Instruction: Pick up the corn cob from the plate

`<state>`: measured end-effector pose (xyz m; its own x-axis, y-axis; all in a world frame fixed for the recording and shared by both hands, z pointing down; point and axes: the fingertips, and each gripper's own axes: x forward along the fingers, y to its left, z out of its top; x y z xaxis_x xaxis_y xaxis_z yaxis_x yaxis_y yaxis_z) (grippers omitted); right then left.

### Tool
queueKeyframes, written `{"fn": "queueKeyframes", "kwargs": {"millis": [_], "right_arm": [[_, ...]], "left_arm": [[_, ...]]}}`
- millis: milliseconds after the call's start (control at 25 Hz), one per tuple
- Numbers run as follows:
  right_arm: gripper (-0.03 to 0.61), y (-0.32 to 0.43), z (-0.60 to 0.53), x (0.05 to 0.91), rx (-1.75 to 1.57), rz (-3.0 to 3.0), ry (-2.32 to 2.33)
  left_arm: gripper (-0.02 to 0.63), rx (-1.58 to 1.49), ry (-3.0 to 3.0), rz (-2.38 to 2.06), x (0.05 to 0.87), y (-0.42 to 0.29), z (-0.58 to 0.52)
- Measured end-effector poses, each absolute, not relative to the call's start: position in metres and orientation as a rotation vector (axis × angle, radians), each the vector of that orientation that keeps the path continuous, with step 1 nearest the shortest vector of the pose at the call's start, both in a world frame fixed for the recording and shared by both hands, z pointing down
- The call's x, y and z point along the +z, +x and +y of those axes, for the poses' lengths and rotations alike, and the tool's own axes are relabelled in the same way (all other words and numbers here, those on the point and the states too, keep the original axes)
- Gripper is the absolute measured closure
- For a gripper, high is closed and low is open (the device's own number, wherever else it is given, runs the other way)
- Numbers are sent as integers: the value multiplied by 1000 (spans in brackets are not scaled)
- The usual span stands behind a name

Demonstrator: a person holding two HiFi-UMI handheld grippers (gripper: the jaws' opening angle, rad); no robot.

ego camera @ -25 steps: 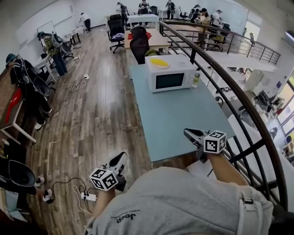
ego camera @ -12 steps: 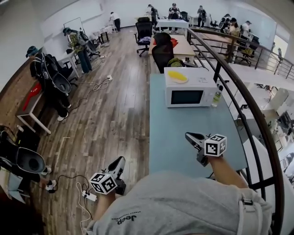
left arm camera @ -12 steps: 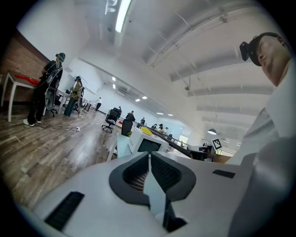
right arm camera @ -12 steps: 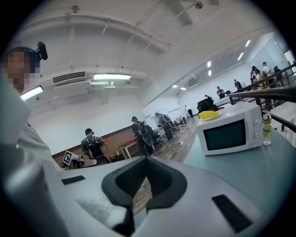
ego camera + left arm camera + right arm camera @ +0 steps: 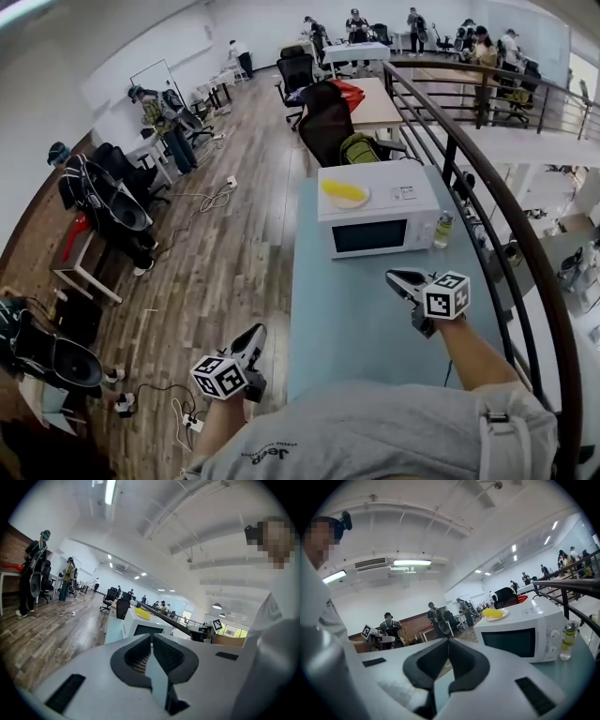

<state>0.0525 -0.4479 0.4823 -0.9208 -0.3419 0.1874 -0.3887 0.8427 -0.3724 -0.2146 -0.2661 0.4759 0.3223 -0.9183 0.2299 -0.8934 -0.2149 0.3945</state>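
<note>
On top of the one white microwave (image 5: 375,220) at the table's (image 5: 356,314) far end lies one corn cob (image 5: 343,191) on one plate (image 5: 362,200); one bottle (image 5: 443,230) stands just right. Nearer, the left gripper (image 5: 257,331) and the right gripper (image 5: 393,277) each have jaws pressed together, empty. The grey shirt (image 5: 375,431) reads "Jeep"

Table: we see a pale blue-green rectangular tabletop (image 5: 356,319), its length running toward 12 o'clock in the head view.
Microwave: a white box-shaped microwave oven (image 5: 375,220) stands at the table's 12 o'clock end, with its door facing us.
Bottle: a small clear plastic bottle with a green label (image 5: 443,231) stands on the table just beside the microwave, at its 3 o'clock.
Floor: we see brown wood-plank flooring (image 5: 234,272) at the table's 9 o'clock, with a white power strip and cables (image 5: 192,422) lying on it toward 7 o'clock.
</note>
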Motion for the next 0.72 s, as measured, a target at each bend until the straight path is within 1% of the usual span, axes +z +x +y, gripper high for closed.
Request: {"fn": "queueKeyframes", "kwargs": {"millis": [120,320,360,440,480,720], "right_arm": [[561,56,-483,481,598,-2901,628],[558,40,-544,467,474,-2865,697],[544,35,-555,465,445,-2842,712],[478,23,-575,461,399,-2793,731],[464,16,-584,458,380,-2774,738],[425,-24,-635,441,232,-2677,747]], "left_arm": [[581,-21,2165,-1593,468,-221,-298],[581,-12,2278,-1535,456,-240,-369],[581,-14,2301,-1510,456,-243,-382],[581,-14,2344,-1462,457,-249,-407],[581,-13,2365,-1440,457,-252,-420],[581,-40,2450,-1352,461,-258,-483]]}}
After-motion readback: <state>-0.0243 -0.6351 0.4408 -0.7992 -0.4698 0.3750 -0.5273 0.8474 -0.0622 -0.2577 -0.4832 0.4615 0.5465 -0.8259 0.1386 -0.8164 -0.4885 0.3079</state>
